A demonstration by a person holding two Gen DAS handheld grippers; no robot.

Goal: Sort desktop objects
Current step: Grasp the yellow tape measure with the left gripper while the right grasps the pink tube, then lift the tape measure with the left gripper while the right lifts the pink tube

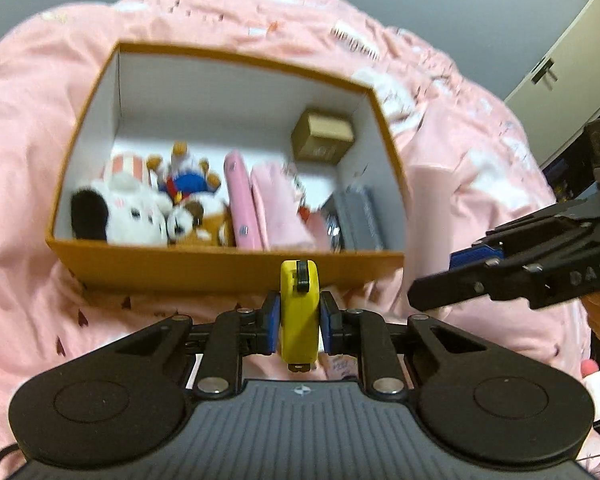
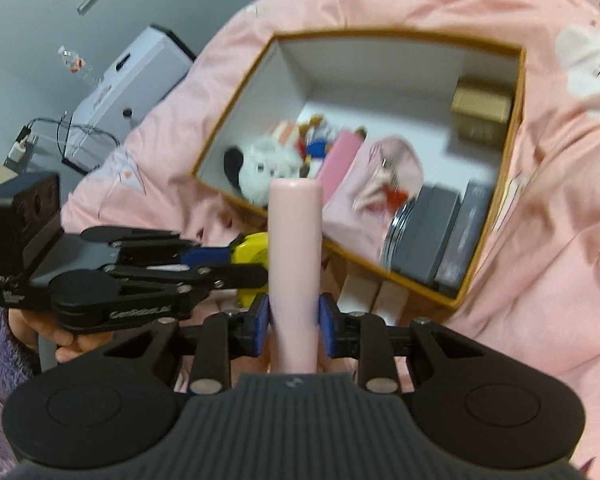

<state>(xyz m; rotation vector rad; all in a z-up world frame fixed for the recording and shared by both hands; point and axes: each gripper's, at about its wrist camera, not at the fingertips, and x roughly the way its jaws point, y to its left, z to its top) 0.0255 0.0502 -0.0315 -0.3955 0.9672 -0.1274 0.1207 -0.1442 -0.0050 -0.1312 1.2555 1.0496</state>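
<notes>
We hold a yellow tape measure (image 1: 299, 312) clamped in the left gripper (image 1: 299, 322) and a pink tube (image 2: 295, 276) clamped in the right gripper (image 2: 294, 320), both short of the orange box's (image 1: 220, 268) near wall. Risk: clipping that rim. Open floor remains toward the box's far wall.

Box (image 1: 228, 272) contents blurred, pink tube's (image 2: 295, 256) base hidden behind tool

a rumpled pink bedspread (image 1: 32, 128) carries an open orange box (image 1: 228, 268).
</notes>
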